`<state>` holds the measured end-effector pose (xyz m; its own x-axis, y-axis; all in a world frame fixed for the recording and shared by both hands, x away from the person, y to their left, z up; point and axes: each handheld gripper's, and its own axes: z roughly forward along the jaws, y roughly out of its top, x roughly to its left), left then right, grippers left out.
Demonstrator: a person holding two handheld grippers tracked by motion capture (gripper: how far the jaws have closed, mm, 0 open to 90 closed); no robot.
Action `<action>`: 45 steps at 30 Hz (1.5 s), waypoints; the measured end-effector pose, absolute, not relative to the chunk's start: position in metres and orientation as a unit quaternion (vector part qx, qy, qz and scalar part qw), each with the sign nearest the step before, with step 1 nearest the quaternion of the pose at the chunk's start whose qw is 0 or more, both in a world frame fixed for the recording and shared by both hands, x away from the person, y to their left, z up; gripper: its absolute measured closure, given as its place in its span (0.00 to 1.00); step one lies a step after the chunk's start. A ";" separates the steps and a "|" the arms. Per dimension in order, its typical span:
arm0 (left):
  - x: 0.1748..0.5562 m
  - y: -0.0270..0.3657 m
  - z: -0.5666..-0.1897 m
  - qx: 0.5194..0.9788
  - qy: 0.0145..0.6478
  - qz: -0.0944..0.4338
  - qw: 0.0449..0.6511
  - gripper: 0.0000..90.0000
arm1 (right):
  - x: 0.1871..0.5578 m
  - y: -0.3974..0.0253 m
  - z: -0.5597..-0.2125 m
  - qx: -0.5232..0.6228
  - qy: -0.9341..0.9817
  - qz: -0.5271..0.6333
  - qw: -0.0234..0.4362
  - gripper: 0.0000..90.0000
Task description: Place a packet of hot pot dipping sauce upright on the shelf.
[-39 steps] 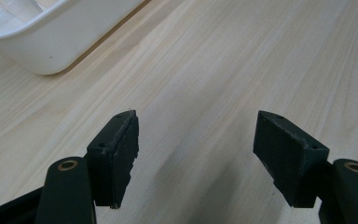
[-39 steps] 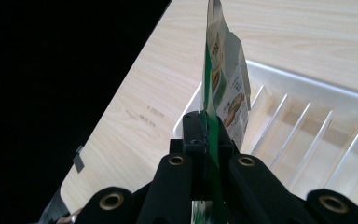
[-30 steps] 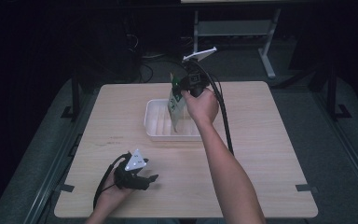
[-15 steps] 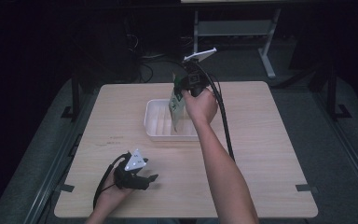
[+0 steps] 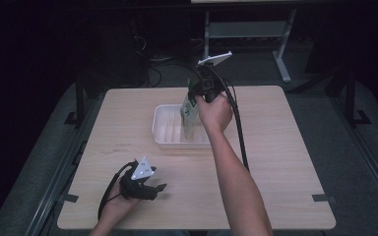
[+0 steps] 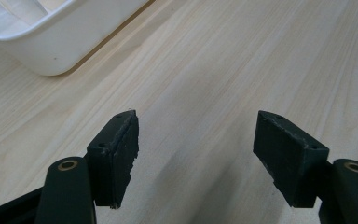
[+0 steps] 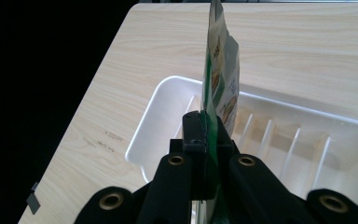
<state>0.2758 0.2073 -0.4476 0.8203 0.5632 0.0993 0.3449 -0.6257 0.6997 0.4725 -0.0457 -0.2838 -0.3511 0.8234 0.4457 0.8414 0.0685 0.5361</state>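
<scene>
Clamped edge-on between the right gripper's [image 7: 205, 140] closed fingers, the thin green-and-white printed packet [image 7: 220, 88] risked catching a rib of the white ribbed plastic tray [image 7: 279, 140] beneath them, while the left gripper [image 6: 196, 158] sat open and empty.

- You hold two tools: the left tool [image 5: 160, 187], jaws apart, and the right tool [image 5: 193, 96], jaws clamped.
- One green-printed pouch [image 5: 189, 117] hangs in the right tool.
- One white tray [image 5: 163, 129] sits directly under the right tool, ahead of the left tool.
- One table [image 5: 280, 147] lies under both tools.
- Each tool trails one cable, two in all.
</scene>
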 end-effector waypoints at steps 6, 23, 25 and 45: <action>0.276 0.207 -0.448 0.888 0.256 0.156 0.349 0.34 | 0.472 -0.050 -0.284 -0.572 -0.729 -0.376 0.011 0.99; 0.276 0.207 -0.448 0.888 0.255 0.157 0.349 0.34 | 0.476 -0.042 -0.291 -0.571 -0.738 -0.359 0.016 0.99; 0.276 0.207 -0.447 0.888 0.254 0.158 0.348 0.34 | 0.476 -0.041 -0.292 -0.571 -0.739 -0.358 0.016 0.99; 0.276 0.208 -0.447 0.888 0.254 0.160 0.348 0.34 | 0.480 -0.033 -0.296 -0.567 -0.745 -0.351 0.018 0.99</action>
<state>0.2757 0.2080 -0.4471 0.8198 0.5623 0.1081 0.3394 -0.6292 0.6992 0.4804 -0.0329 -0.2957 -0.3572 0.8321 0.4242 0.8568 0.1110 0.5036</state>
